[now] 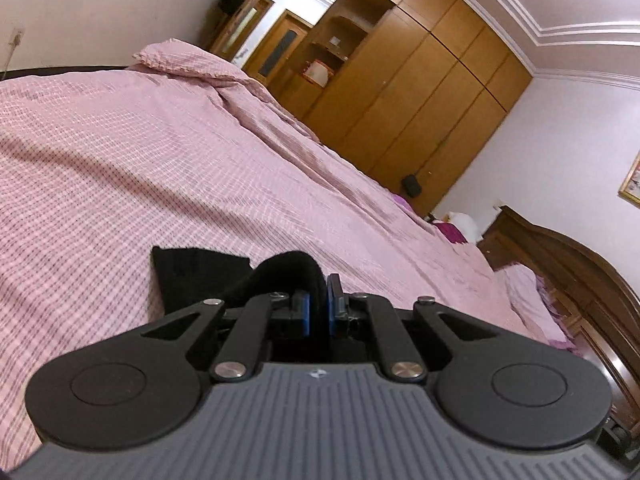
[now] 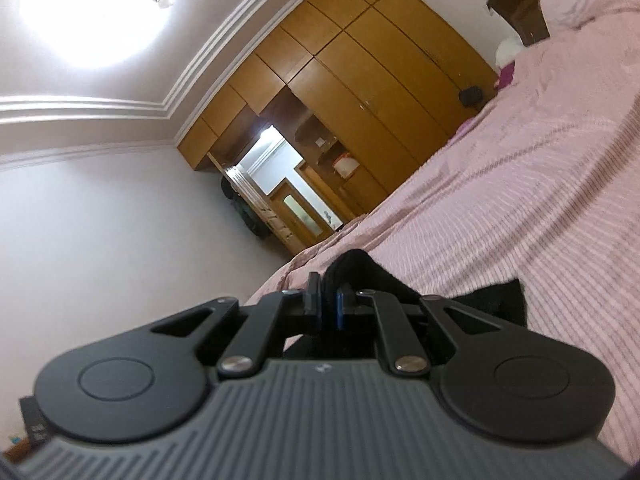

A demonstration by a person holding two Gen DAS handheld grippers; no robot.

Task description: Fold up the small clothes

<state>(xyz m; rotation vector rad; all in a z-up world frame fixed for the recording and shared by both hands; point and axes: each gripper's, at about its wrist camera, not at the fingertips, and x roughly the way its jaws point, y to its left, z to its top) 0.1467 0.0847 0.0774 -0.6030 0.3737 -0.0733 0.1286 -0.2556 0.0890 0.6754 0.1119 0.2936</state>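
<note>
A small black garment (image 1: 188, 276) lies on the pink checked bedspread (image 1: 160, 168). My left gripper (image 1: 319, 304) is shut on a raised fold of it, just above the bed. In the right wrist view, my right gripper (image 2: 329, 300) is shut on another bunched edge of the same black garment (image 2: 496, 300), which trails to the right over the bedspread (image 2: 540, 208). Most of the cloth is hidden behind the gripper bodies.
A pillow bulge (image 1: 180, 56) lies at the bed's far end. A wooden wardrobe (image 1: 420, 92) lines the far wall next to an open doorway (image 2: 272, 160). A dark wooden headboard (image 1: 580, 272) stands at the right. A bright ceiling light (image 2: 92, 8) glares overhead.
</note>
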